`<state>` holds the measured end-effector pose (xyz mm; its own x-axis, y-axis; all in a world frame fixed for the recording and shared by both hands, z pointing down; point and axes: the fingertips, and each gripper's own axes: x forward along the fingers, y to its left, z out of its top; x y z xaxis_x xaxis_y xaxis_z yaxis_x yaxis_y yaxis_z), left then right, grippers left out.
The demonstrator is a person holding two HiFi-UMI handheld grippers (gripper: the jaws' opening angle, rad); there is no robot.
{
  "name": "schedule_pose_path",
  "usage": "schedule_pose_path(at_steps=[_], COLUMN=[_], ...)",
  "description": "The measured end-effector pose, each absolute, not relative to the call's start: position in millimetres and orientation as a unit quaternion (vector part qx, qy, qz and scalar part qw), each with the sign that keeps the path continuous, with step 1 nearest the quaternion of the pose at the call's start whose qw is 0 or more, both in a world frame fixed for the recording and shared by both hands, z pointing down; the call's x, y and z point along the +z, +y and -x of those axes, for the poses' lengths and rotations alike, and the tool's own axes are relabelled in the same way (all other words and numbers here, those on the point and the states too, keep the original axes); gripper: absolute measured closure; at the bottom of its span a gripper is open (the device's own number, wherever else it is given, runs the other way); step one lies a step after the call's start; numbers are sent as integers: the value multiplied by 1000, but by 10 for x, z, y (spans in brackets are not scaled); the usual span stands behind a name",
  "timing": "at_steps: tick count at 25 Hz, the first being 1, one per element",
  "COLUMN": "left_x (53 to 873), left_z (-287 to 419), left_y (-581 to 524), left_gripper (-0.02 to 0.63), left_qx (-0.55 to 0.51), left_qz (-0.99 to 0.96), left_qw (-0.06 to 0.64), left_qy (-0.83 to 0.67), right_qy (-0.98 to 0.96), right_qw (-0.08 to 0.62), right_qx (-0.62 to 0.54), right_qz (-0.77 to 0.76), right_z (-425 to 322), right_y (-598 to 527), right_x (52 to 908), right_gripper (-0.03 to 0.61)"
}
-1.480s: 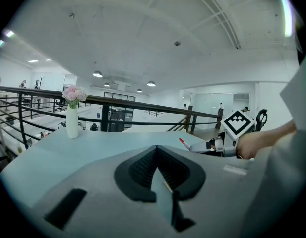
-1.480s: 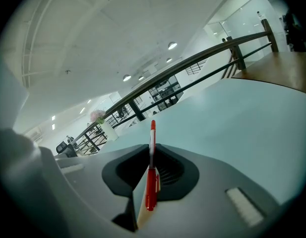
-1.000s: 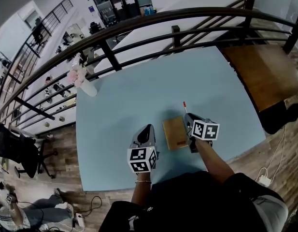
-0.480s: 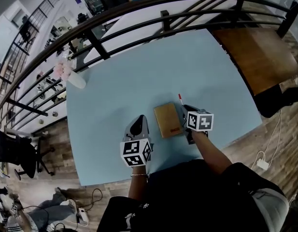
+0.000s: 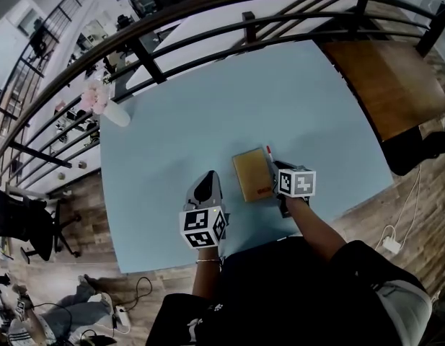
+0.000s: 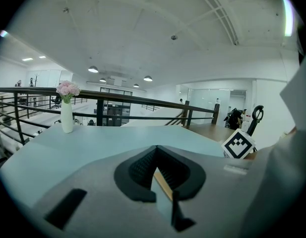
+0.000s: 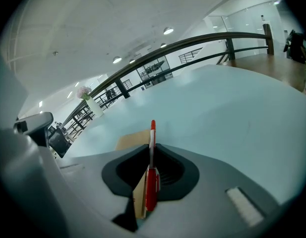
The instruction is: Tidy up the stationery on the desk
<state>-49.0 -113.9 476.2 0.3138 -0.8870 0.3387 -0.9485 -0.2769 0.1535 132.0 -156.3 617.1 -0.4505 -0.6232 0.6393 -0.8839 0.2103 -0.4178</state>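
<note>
Left claw: my left claw [image 5: 208, 178] sits just below the middle of the head view, over the near part of the table. In the left gripper view its jaws are together with nothing between them.
Right claw: my right claw [image 5: 277, 169] is to the right of it, also low in the frame, just off the notebook's right edge. It is clamped on the red pen.
Red pen: the red pen [image 7: 152, 178] stands edge-on between the jaws in the right gripper view, its red tip pointing away toward the far side of the table. In the head view it runs up along the notebook's right edge. I cannot tell whether it touches the table.
Notebook: the brown notebook [image 5: 251, 175] lies flat between my two claws, nearer the right one, with its long side running up the frame.
Table: the light blue table [image 5: 208, 99] fills the middle of the head view.
Vase: a white vase with pink flowers [image 5: 107, 107] stands at the table's far left corner, in the upper left of the frame and well apart from the notebook.
Railing: a dark railing [image 5: 208, 27] curves across the top of the frame behind the table.
</note>
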Motion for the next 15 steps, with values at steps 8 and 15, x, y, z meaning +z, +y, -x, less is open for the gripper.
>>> schedule_pose_path(at_steps=[8, 15], left_x=[4790, 4792], left_z=[625, 673], left_y=[-1079, -1021], left_gripper=[617, 617], left_qx=[90, 89], left_qz=[-787, -783], left_qw=[169, 171], left_qy=[-587, -592], right_qy=[-755, -751], right_qw=[199, 208], right_qx=[380, 381], right_qz=[-497, -498], right_z=[-1266, -1289], right_y=[-1513, -1475], right_x=[6308, 6353], right_gripper=[529, 529])
